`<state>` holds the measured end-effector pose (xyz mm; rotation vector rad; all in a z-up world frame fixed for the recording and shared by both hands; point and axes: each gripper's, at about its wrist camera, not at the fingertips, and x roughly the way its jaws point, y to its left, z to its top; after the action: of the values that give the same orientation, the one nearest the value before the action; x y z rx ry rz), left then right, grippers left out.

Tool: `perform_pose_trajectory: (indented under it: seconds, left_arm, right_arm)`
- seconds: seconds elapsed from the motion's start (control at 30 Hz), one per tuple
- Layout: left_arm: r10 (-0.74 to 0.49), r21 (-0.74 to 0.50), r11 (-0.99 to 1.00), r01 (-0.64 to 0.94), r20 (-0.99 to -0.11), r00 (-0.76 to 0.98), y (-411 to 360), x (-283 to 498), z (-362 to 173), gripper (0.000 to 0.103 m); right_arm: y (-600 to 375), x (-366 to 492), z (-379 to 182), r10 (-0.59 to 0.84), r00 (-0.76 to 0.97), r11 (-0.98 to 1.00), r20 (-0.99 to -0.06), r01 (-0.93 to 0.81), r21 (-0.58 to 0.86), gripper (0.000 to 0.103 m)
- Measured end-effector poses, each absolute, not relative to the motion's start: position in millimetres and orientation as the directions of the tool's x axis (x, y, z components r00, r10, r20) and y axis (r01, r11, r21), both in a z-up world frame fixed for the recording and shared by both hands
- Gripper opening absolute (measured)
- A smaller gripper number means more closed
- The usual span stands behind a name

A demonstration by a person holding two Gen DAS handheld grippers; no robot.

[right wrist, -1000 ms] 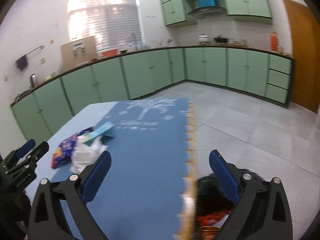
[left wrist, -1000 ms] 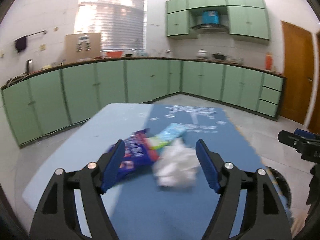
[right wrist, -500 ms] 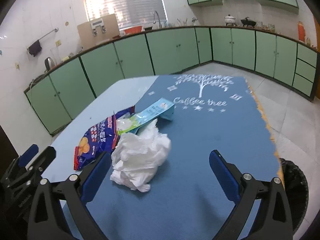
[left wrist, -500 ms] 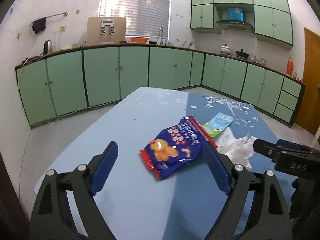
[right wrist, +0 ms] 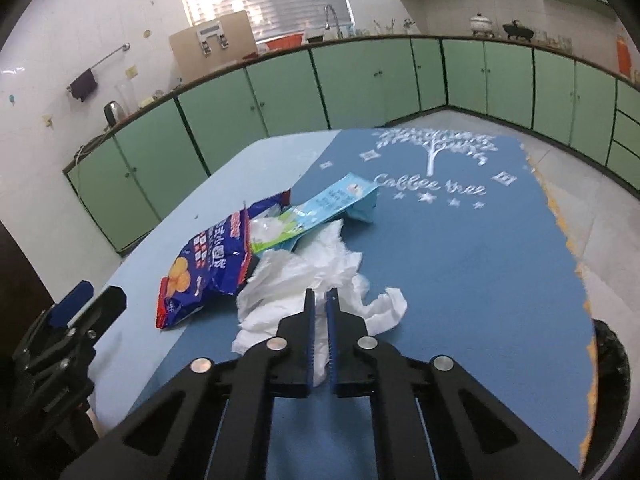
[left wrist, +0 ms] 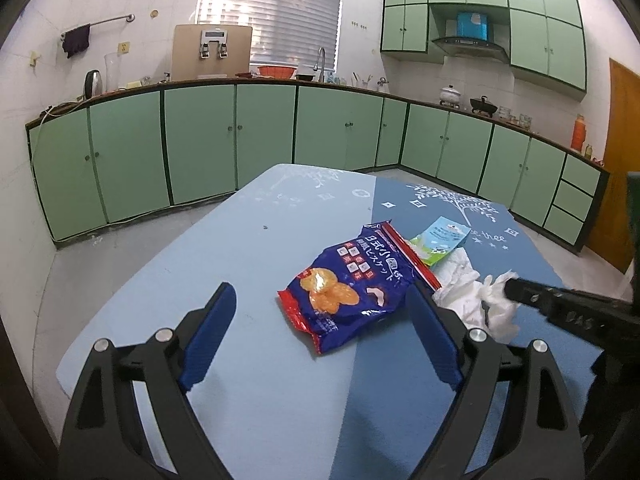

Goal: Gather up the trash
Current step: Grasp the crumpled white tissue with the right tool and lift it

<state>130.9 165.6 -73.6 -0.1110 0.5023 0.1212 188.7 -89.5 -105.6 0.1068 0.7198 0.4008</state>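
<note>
1. The right gripper (right wrist: 320, 300) has just snapped its jaws together on the crumpled white tissue (right wrist: 304, 280); a fold of the tissue is pinched between the blue pads, and the rest spreads on the table ahead of the fingertips.
2. The left gripper (left wrist: 320, 320) has its jaws spread wide, holding nothing. They widened a little within the last second and now stand low over the table.
3. The blue snack bag (left wrist: 352, 288) lies flat on the table between and just beyond the left gripper's fingertips, nearer the right one, which overlaps its edge in the picture; whether they touch cannot be told.
4. A small light-blue packet (right wrist: 328, 204) lies on the far side of the tissue, its near end resting over the open end of the snack bag.
5. All three pieces of trash sit close together on the table (right wrist: 480, 260), about where its pale-blue left half meets the darker blue right half.
6. A black bin (right wrist: 612, 364) stands on the floor just past the table's right edge.
</note>
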Motion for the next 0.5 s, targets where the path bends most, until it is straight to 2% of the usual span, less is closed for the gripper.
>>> perform_pose_trajectory:
  seconds: [0.17,0.2,0.27,0.3,0.33,0.5]
  left_arm:
    - [0.082,-0.08,0.987,-0.139,-0.491,0.867,161.6,132.8,-75.4,0.084]
    - [0.081,-0.082,0.987,-0.138,-0.491,0.867,161.0,133.3,-75.5,0.084]
    - [0.08,-0.081,0.987,-0.137,-0.49,0.868,159.1,133.9,-75.4,0.084]
    - [0.078,-0.08,0.988,-0.134,-0.49,0.868,157.9,134.3,-75.1,0.084]
    - [0.077,-0.08,0.988,-0.133,-0.49,0.869,156.8,134.3,-75.0,0.084]
    - [0.073,-0.078,0.989,-0.127,-0.489,0.869,154.2,134.9,-75.8,0.084]
  right_arm:
    - [-109.1,186.4,-96.6,0.37,0.699,0.929,-0.613,-0.286,0.235,0.005]
    - [-110.1,185.8,-95.3,0.369,0.698,0.929,-0.613,-0.288,0.231,0.009]
    - [-106.1,186.1,-97.0,0.369,0.682,0.928,-0.631,-0.302,0.216,0.028]
    - [-103.2,187.0,-98.2,0.359,0.678,0.932,-0.641,-0.303,0.201,0.043]
    - [-100.8,186.5,-100.0,0.34,0.683,0.938,-0.646,-0.297,0.181,0.051]
    - [-103.0,192.3,-113.0,0.298,0.684,0.953,-0.665,-0.253,0.167,0.052]
